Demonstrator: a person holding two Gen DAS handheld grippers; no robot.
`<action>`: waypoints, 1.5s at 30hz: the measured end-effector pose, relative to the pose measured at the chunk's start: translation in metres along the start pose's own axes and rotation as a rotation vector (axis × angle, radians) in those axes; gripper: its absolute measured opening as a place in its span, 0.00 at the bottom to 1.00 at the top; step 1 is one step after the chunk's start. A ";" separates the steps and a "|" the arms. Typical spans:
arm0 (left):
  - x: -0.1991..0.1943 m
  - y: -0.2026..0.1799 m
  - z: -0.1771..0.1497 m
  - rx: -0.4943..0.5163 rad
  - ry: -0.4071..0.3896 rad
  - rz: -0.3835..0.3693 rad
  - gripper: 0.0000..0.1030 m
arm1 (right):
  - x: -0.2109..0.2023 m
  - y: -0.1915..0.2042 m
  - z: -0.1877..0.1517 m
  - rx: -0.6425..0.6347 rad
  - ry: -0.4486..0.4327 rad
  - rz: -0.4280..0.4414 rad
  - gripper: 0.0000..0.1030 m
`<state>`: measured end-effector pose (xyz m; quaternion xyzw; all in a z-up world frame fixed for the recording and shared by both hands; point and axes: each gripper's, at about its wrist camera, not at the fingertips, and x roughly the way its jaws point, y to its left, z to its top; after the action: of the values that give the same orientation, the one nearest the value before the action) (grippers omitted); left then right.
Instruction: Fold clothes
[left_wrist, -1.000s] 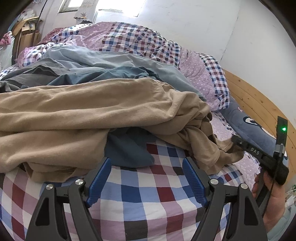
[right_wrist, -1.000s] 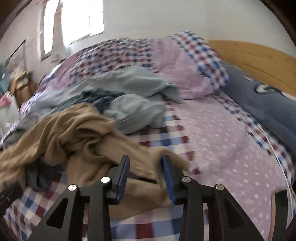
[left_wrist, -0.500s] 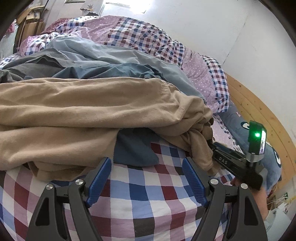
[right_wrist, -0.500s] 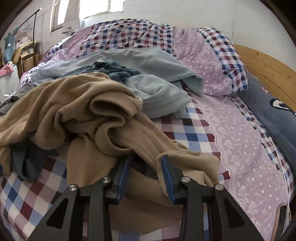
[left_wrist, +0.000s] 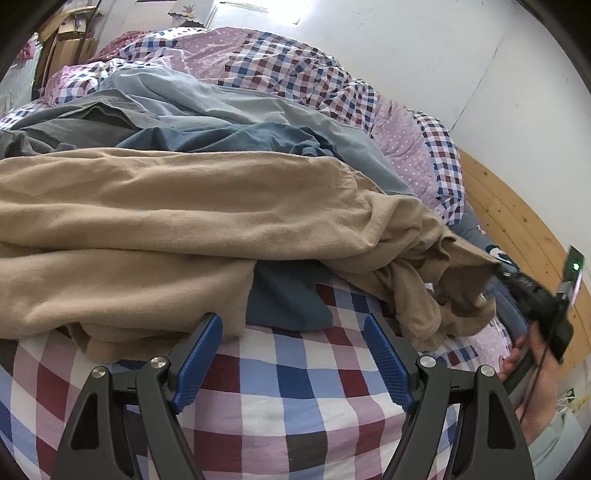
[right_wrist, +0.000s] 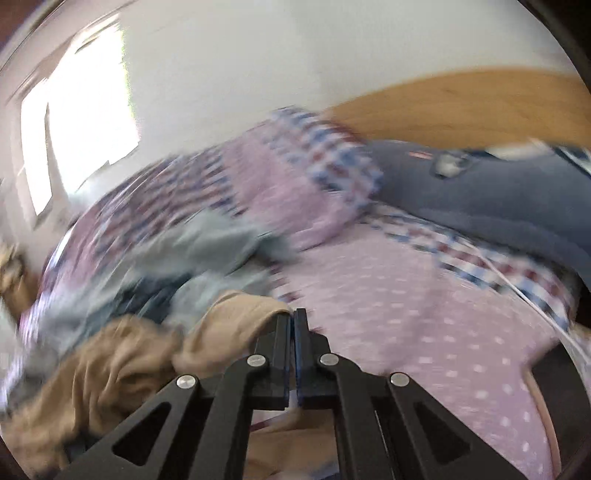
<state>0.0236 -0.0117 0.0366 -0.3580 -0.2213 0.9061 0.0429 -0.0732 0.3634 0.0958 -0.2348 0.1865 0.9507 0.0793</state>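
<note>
1. Your right gripper (right_wrist: 294, 325) has its fingers pinched together on an edge of the tan garment (left_wrist: 177, 221); hold that pinch and draw the cloth out slowly, since the garment lies crumpled over the blue clothes (left_wrist: 236, 136).
2. Your left gripper (left_wrist: 293, 349) is wide open and empty, low over the checked sheet (left_wrist: 295, 398) at the garment's near edge.
3. Open room: the dotted purple bedding (right_wrist: 424, 314) to the right; the headboard (left_wrist: 517, 221) bounds the far right.
</note>
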 end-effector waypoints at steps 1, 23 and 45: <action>0.000 0.000 0.000 0.001 0.000 0.001 0.80 | 0.005 -0.013 0.002 0.045 0.022 -0.031 0.01; 0.013 -0.027 -0.002 0.048 -0.006 -0.004 0.80 | 0.015 0.044 -0.040 -0.143 0.369 0.479 0.53; 0.000 -0.011 0.020 0.115 -0.113 0.077 0.79 | 0.022 0.053 -0.063 -0.155 0.454 0.478 0.04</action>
<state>0.0094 -0.0096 0.0539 -0.3115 -0.1569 0.9371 0.0162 -0.0788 0.2918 0.0501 -0.3955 0.1765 0.8771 -0.2077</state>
